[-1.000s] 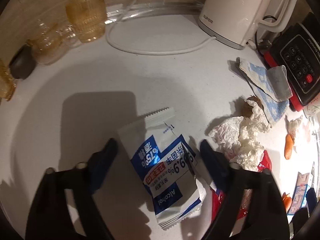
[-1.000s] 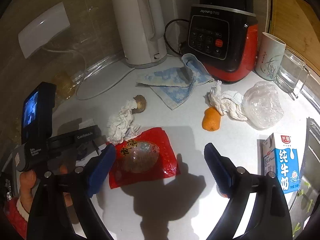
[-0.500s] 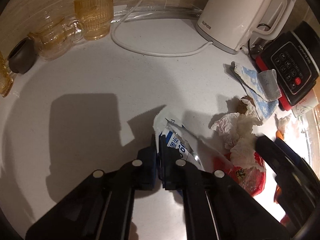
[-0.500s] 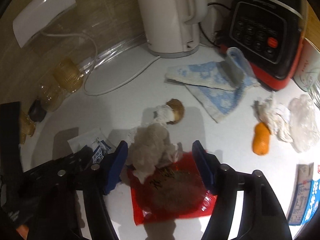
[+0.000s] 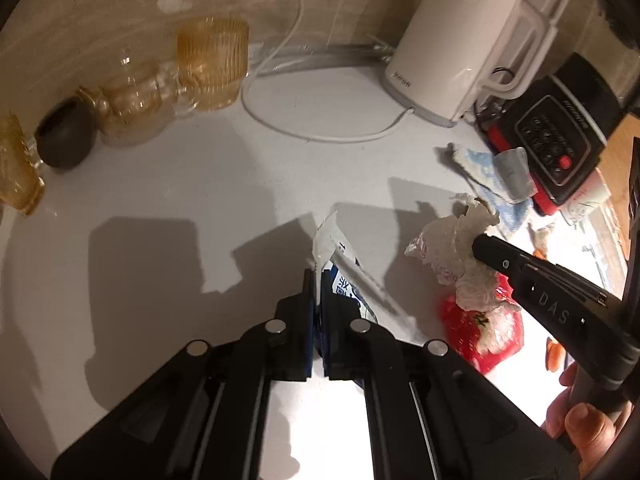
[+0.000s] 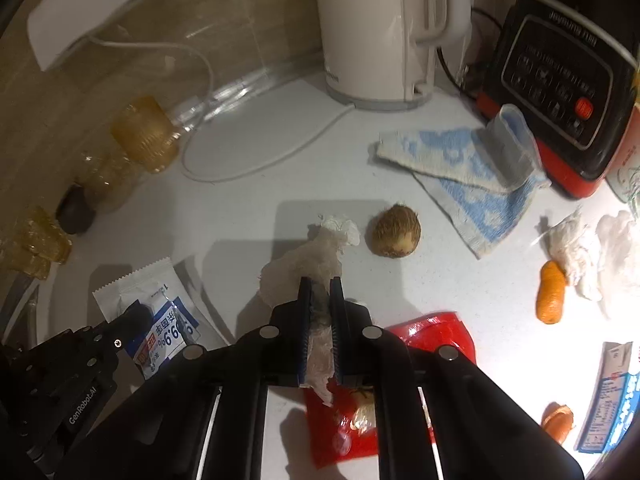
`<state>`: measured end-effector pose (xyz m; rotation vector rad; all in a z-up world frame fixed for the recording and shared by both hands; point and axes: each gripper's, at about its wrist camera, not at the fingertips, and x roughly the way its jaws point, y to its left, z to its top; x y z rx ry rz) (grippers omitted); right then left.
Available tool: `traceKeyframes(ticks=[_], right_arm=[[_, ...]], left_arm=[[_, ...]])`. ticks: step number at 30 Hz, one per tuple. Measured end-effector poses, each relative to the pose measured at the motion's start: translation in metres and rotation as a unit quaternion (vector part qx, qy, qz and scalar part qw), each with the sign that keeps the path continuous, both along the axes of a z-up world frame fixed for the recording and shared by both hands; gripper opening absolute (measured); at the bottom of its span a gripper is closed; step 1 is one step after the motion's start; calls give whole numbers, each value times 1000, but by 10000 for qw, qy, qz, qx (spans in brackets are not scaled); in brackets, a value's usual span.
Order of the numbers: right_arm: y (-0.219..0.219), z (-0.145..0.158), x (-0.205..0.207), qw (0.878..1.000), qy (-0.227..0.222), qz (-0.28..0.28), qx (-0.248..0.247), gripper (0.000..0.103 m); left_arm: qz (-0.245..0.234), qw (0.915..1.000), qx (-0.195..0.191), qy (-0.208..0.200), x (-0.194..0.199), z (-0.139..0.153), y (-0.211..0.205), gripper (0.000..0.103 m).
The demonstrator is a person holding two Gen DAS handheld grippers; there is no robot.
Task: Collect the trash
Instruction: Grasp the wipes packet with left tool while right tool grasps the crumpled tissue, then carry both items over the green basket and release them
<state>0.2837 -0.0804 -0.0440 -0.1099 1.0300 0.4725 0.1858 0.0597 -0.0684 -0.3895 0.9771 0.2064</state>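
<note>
My left gripper (image 5: 318, 280) is shut on the blue-and-white alcohol wipe packet (image 5: 340, 256), whose torn end sticks up past the fingertips. From the right wrist view the same packet (image 6: 160, 312) lies at lower left with the left gripper (image 6: 136, 314) on it. My right gripper (image 6: 320, 286) has its jaws closing, the pads pressing a crumpled white tissue (image 6: 304, 264). In the left wrist view that tissue (image 5: 452, 248) bunches at the right gripper (image 5: 480, 246). Under and beside it lies a red wrapper (image 6: 432, 336).
A brown hairy root (image 6: 396, 232), an orange carrot piece (image 6: 551, 298), another tissue wad (image 6: 572, 248) and a carton (image 6: 616, 400) lie on the white counter. A blue-white cloth (image 6: 472, 172), kettle (image 6: 376, 28), red-black cooker (image 6: 560, 80) and amber glasses (image 5: 212, 64) line the back.
The left gripper shut on the wipe packet and raised its end. The right gripper moved left from the red wrapper to the tissue and closed on it.
</note>
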Motion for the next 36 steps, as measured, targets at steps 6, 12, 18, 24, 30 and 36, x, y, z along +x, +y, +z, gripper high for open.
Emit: traceKeyframes(ticks=[6, 12, 18, 24, 30, 36], right_arm=[[-29, 42, -39, 9992, -310, -163, 193, 10], [-86, 77, -112, 9967, -578, -528, 220, 10], [-151, 85, -197, 9938, -599, -929, 103, 10], [-210, 65, -277, 9909, -389, -1284, 95, 10], [-258, 36, -335, 9876, -29, -1563, 131, 10], [-282, 12, -375, 9872, 191, -1584, 82, 10]], left_arm=[[-417, 9986, -3, -313, -28, 32, -10, 3], [-1165, 9921, -57, -471, -68, 59, -49, 3], [-2028, 9780, -299, -400, -121, 67, -105, 3], [-2838, 9582, -302, -167, -180, 55, -176, 3], [-3318, 9423, -332, 293, -231, 22, -229, 3], [-3384, 9361, -279, 921, -262, -33, -258, 3]])
